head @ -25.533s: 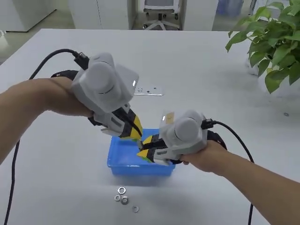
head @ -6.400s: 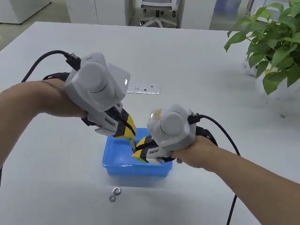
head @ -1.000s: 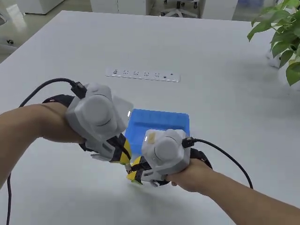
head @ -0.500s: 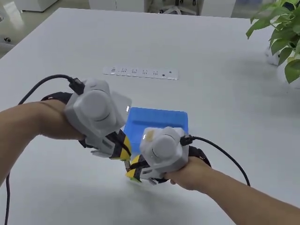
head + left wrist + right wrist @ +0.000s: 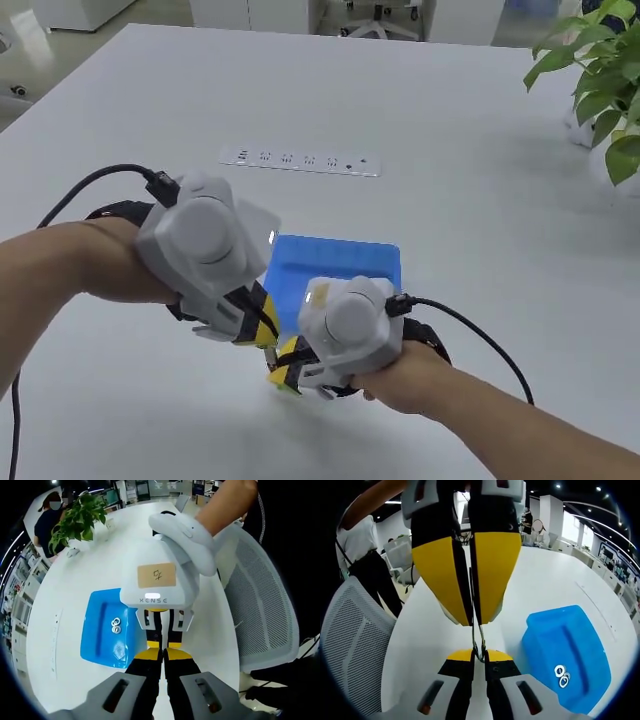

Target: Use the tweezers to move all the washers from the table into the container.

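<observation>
White matte tabletop (image 5: 470, 200), broad, set in an open office. Long white power strip (image 5: 300, 160) lying flat toward the far side. Leafy green potted plant (image 5: 600, 70) at the far right. Pale mesh-backed office chair (image 5: 260, 610) beside the table's near edge.

Nearer than the power strip and apart from it, shallow blue rectangular plastic container (image 5: 340, 262), resting flat on the tabletop. Inside it, two small silver ring-shaped washers (image 5: 562, 676), side by side on the floor of the container.

Just beside the container's near edge, left gripper (image 5: 268, 335) and right gripper (image 5: 283, 372), tip to tip above the table. Between them, thin metal tweezers (image 5: 477, 640): upper part pinched between the left gripper's yellow jaws, lower ends nipped between the right gripper's jaws, both pairs drawn close together on the metal.
</observation>
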